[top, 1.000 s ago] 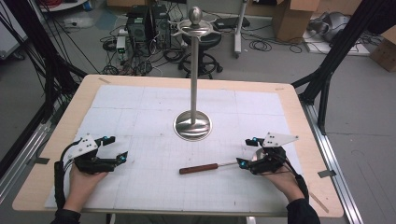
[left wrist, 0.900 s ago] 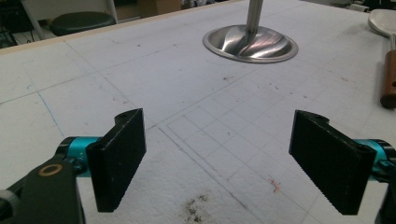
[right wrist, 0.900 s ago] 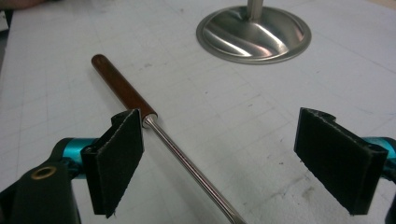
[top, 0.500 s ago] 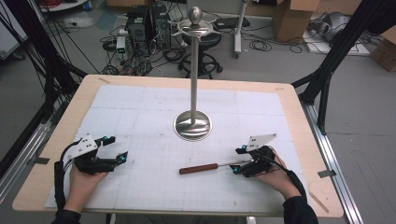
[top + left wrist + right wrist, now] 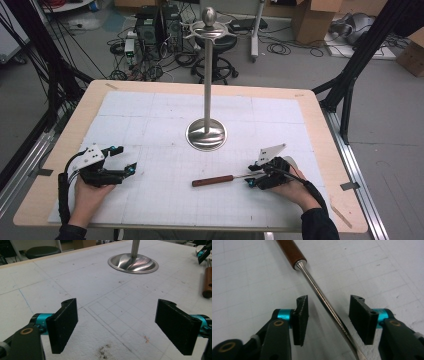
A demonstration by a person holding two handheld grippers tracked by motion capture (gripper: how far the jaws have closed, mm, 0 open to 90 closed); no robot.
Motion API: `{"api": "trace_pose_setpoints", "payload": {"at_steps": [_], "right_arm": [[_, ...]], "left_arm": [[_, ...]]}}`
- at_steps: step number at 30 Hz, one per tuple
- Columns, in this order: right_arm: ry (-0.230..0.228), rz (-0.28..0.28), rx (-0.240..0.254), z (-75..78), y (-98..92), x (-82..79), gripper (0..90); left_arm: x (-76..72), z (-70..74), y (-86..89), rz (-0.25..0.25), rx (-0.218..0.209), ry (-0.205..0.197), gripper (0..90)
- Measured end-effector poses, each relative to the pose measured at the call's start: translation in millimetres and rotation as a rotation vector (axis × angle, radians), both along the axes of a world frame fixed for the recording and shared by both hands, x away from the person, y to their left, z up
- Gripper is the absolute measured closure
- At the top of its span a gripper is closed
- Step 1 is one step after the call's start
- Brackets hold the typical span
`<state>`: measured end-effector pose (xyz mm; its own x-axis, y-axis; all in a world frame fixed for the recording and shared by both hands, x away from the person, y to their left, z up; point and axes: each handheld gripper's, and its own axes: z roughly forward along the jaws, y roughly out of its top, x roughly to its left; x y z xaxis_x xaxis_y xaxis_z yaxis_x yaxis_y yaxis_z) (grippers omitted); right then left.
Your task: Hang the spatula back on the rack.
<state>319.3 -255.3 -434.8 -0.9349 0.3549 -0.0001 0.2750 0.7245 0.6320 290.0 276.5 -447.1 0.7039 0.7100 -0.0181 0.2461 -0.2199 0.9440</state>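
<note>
Right gripper view puts you closest to the work: your right gripper has its two black fingers either side of the steel shaft of the screwdriver, and they have just been closing, yet a gap shows on both sides, so nothing is pinched. The shaft's tip runs out of the bottom of that view, and the brown handle is cut off at the top. From the high view, that one screwdriver lies flat on the desk, handle toward the middle, shaft reaching into your right gripper, where the tip is too small to make out.

In the left gripper view, your left gripper has its fingers spread wide over bare white matting. It rests near the desk's front left, well apart from the screwdriver, as the high view shows of the left gripper.

Farther off stands one metal stand, upright at mid-desk; only its round base shows in the left gripper view, the pole cut off. Count two grippers, one screwdriver, one stand.
</note>
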Motion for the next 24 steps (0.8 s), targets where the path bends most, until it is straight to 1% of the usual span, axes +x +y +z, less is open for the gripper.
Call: {"api": "trace_pose_setpoints", "payload": {"at_steps": [3,4,9,12,13,16,17,19,24], "right_arm": [[0.001,0.013,-0.001,0.7,0.1,-1.3,61.5],[0.002,0.015,-0.003,1.2,-0.1,-1.6,65.8],[0.003,0.025,-0.008,1.7,0.1,-1.2,67.6],[0.002,0.029,-0.031,3.6,2.1,-0.9,69.4],[0.006,0.027,-0.042,4.5,2.9,-0.8,72.1],[0.014,0.038,-0.052,5.5,3.5,-0.8,82.5],[0.02,0.039,-0.049,5.3,3.4,-0.6,83.8],[0.034,0.025,-0.041,5.1,2.5,0.4,83.9],[0.053,0.023,-0.04,5.1,2.7,1.6,83.3]], "left_arm": [[-0.1,0.0,-0.1,0.001,0.001,0.0,19.1],[-0.2,0.1,-0.2,0.001,0.001,0.0,19.1],[-0.4,0.0,-0.6,0.001,0.002,-0.002,19.1],[-0.5,0.0,-0.7,-0.002,0.007,-0.005,19.1],[-0.6,0.0,-0.8,-0.001,0.007,-0.006,19.1],[-0.6,0.0,-0.9,0.001,0.01,-0.006,19.1],[-0.6,0.0,-0.9,0.001,0.01,-0.005,19.1],[-0.6,0.0,-1.0,0.002,0.011,-0.004,19.1],[0.0,-0.2,-1.1,0.004,0.004,0.001,19.3]]}}
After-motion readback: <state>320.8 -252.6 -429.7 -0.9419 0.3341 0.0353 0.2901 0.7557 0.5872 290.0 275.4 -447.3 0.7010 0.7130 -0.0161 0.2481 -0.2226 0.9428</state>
